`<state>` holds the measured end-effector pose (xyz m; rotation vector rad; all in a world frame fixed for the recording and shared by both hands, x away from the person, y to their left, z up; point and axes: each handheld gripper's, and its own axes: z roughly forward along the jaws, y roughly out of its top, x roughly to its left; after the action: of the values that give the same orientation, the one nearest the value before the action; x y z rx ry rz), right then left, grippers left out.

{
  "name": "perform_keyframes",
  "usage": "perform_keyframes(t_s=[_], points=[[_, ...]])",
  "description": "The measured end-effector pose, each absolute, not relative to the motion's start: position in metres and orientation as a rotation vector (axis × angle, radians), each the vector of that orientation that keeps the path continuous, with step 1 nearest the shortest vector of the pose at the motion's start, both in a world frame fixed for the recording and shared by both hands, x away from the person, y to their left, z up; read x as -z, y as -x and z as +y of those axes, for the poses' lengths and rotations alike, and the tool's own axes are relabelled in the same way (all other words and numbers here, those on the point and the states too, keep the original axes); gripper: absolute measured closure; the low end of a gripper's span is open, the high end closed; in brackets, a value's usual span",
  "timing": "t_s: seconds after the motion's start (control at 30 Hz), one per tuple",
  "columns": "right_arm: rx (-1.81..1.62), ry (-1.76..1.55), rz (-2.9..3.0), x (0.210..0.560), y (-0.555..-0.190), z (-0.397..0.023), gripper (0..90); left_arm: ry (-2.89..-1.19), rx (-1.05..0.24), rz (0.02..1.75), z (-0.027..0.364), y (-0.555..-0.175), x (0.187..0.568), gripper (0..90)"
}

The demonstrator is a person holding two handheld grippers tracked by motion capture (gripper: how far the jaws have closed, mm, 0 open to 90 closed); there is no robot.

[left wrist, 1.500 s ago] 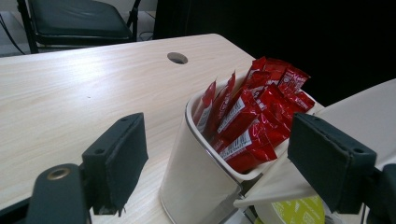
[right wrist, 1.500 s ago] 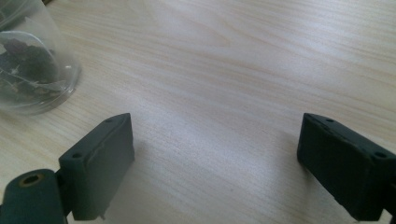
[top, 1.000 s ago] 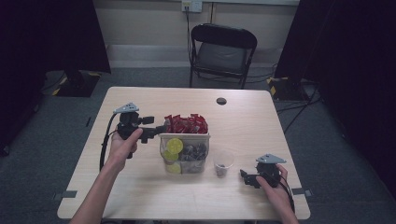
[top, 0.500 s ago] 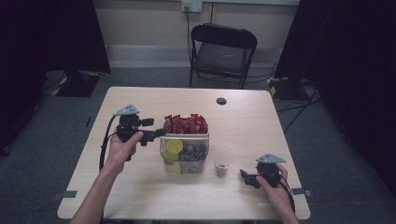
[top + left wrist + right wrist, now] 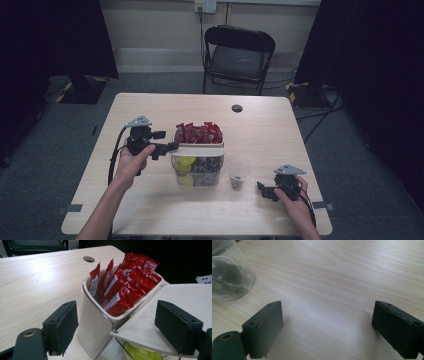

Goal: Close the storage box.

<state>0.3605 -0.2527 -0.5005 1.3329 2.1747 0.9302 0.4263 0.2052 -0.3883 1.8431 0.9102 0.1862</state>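
Clear plastic forms the organizer box [image 5: 197,160] near the middle of the wooden table [image 5: 150,210]. Its rear compartment holds upright red sauce packets [image 5: 199,133]; the front section, under a white hinged lid [image 5: 160,322], holds yellow-green pods and darker ones. White print runs down the packets, too small and blurred to read, and a green label under the lid is likewise illegible.

At the box's left side, the left gripper [image 5: 170,147] hangs with its jaws wide apart and nothing between them. In the left gripper view one jaw stands off the box's outer wall and the other hovers over the lid, which looks partly raised; whether it touches the lid cannot be told.

Just right of the box stands a small clear cup [image 5: 239,174] with something dark in the bottom. Near it, toward the table's near right corner, the right gripper [image 5: 261,190] rests low over bare wood, jaws spread wide and empty.

As a judgement, the step in hand is working the lid to reach the pods. The next move would call for easing the lid up without tipping the box, then reaching in; the cup seems the likely destination.

Beyond the table stands a black folding chair [image 5: 239,55].
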Motion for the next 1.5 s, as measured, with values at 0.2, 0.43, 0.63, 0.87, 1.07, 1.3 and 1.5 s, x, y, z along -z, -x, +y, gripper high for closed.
perform_keyframes(t_s=[0.2, 0.43, 0.63, 0.87, 1.07, 1.3, 1.5], points=[[-0.930, -1.332, 2.175, 0.501, -0.361, -0.253, 9.6, -1.854, -0.188, 0.918, 0.206, -0.426, 0.393, 18.4], [-0.931, -1.331, 2.176, 0.501, -0.361, -0.253, 9.6, -1.869, -0.174, 0.928, 0.207, -0.428, 0.400, 18.3], [-0.931, -1.331, 2.176, 0.501, -0.361, -0.253, 9.6, -1.900, -0.179, 0.938, 0.202, -0.427, 0.406, 17.9], [-0.931, -1.331, 2.176, 0.501, -0.361, -0.253, 9.6, -1.919, -0.169, 0.947, 0.201, -0.427, 0.411, 17.7], [-0.931, -1.332, 2.176, 0.501, -0.361, -0.253, 9.6, -1.912, -0.173, 0.941, 0.211, -0.418, 0.407, 17.6], [-0.931, -1.332, 2.176, 0.501, -0.361, -0.253, 9.6, -1.918, -0.253, 1.001, 0.240, -0.404, 0.407, 15.8], [-0.933, -1.330, 2.176, 0.501, -0.361, -0.253, 9.4, -1.939, -0.259, 1.106, 0.260, -0.392, 0.431, 15.7]])
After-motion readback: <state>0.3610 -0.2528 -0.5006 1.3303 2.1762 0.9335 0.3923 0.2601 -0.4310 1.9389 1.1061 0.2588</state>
